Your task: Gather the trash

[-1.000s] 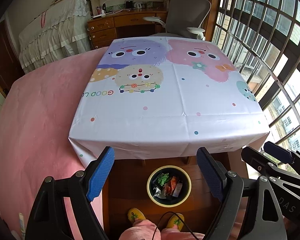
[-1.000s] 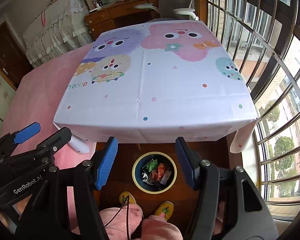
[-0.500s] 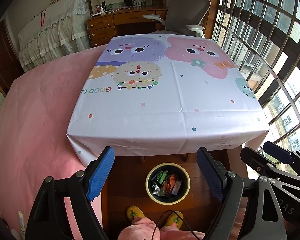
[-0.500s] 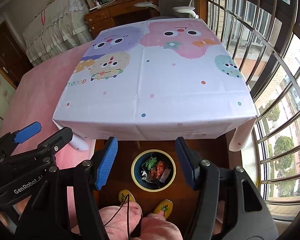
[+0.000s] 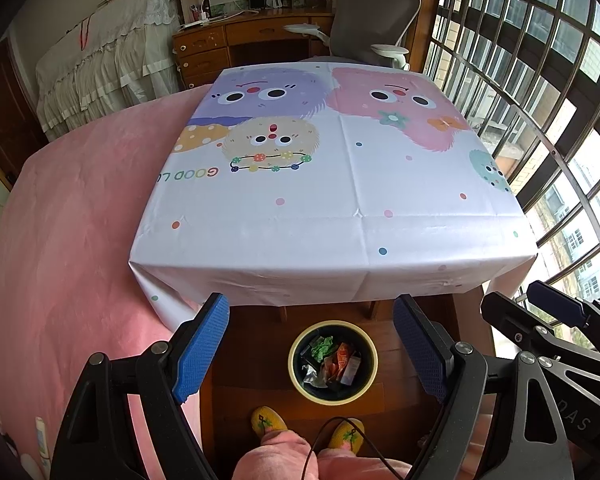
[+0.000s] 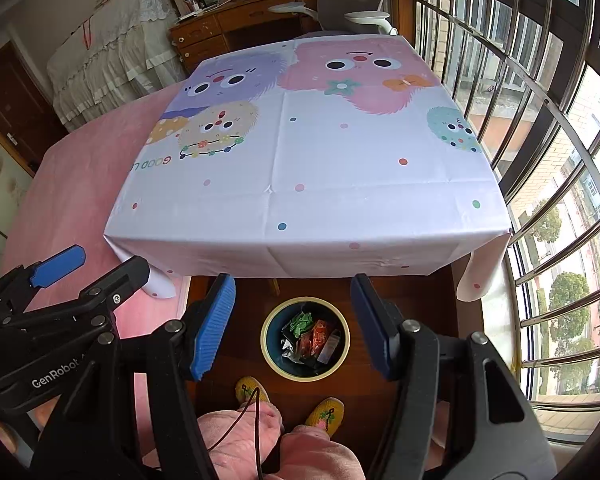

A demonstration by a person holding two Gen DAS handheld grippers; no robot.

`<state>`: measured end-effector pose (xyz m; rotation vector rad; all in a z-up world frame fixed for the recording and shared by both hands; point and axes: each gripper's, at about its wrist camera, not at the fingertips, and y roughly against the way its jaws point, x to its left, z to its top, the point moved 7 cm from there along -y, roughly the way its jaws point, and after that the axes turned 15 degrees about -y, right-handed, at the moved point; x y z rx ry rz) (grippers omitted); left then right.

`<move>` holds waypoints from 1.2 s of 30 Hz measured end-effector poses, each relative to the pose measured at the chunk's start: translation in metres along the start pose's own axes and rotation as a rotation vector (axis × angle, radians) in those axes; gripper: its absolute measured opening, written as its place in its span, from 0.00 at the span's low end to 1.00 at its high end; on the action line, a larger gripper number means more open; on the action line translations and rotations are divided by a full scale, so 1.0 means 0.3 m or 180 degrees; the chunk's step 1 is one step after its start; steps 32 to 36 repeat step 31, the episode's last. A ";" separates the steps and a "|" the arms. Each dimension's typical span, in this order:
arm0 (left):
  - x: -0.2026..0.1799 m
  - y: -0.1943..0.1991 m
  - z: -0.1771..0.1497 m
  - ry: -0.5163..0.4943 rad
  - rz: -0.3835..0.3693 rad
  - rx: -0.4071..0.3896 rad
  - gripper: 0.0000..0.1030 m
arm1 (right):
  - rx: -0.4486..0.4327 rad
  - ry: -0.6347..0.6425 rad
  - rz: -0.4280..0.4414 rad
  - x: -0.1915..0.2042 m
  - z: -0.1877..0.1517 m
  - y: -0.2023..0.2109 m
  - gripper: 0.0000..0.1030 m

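A round bin with a yellow rim (image 5: 374, 360) (image 6: 265, 342) stands on the wooden floor in front of the table. Inside it lie crumpled wrappers (image 5: 332, 360) (image 6: 312, 338), green, orange and silvery. My left gripper (image 5: 312, 344) hangs open above the bin, nothing between its blue pads. My right gripper (image 6: 294, 318) is open too and empty, also over the bin. The table (image 5: 340, 208) (image 6: 308, 184) wears a white cloth with cartoon monsters; no trash shows on it.
A pink bed (image 5: 68, 240) lies left of the table. Barred windows (image 5: 540, 100) run along the right. A desk (image 5: 240, 44) and grey chair (image 5: 372, 20) stand behind. A person's yellow slippers (image 5: 268, 420) and pink trouser legs are beside the bin.
Both grippers have pulled back slightly toward the person, so the table edge sits a little farther away in both views. Jaws stayed open and empty.
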<state>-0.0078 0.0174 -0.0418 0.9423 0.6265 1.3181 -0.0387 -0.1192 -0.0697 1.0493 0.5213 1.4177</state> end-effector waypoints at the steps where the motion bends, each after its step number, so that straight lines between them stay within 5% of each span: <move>1: 0.002 0.002 0.001 -0.0001 -0.0002 0.0000 0.83 | 0.0000 -0.0001 0.0001 -0.004 -0.002 0.001 0.56; 36: -0.003 -0.024 -0.014 -0.0035 0.0028 0.0059 0.83 | 0.0019 0.0017 0.0006 -0.017 0.000 -0.004 0.56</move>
